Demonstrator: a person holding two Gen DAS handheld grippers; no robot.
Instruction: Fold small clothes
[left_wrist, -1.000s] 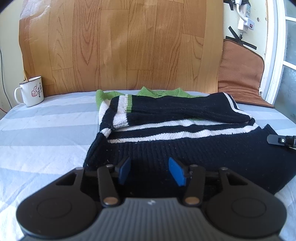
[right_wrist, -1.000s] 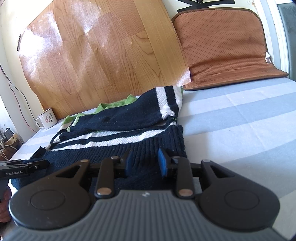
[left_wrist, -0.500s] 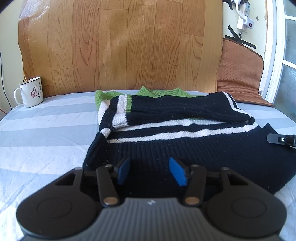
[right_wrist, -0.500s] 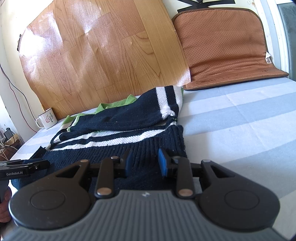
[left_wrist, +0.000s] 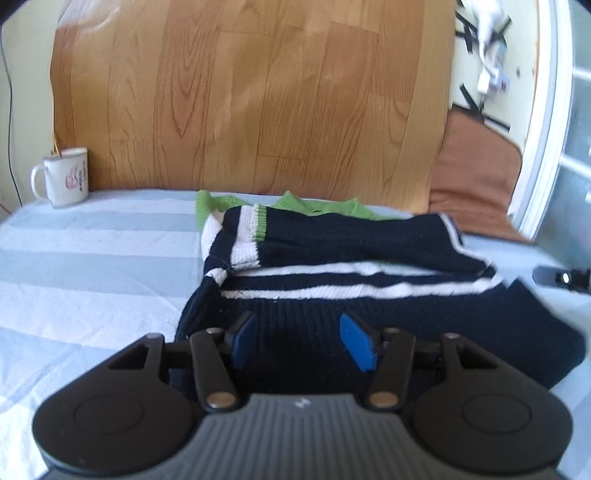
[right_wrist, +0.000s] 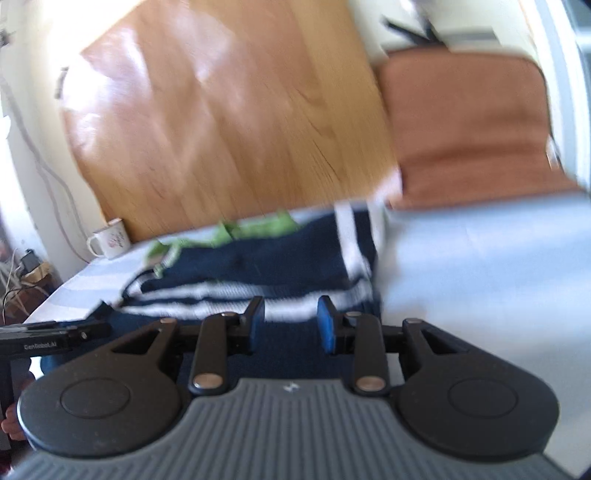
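Navy sweater (left_wrist: 369, 295) w/ white stripes & green trim lying partly folded at centre frame on the striped bed (left_wrist: 92, 258), sleeves laid across its upper part, green collar peeking out at the far edge. Left gripper (left_wrist: 299, 341) low centre, jaws released & spread wide over the ribbed hem, gripping nothing (whether the blue pads (left_wrist: 356, 343) touch the knit: can't tell). Right gripper (right_wrist: 290, 325) low centre in its own view, jaws also apart, empty, over the hem near the sweater's rt edge; that view heavily blurred. Tip of the rt gripper visible at rt edge of the left view, beside the sweater's corner; left gripper's black body seen at lower left of the rt view.

Around: white enamel mug (left_wrist: 62, 177) at upper left, on the bed's far corner, well apart from the sweater. Wood-grain board (left_wrist: 251, 96) filling the upper centre behind the bed. Brown cushion (left_wrist: 476, 162) upper rt, leaning by the white window frame (left_wrist: 546, 122). Cables & a plug (left_wrist: 491, 74) on the wall, top rt. Nothing btwn jaws & hem.
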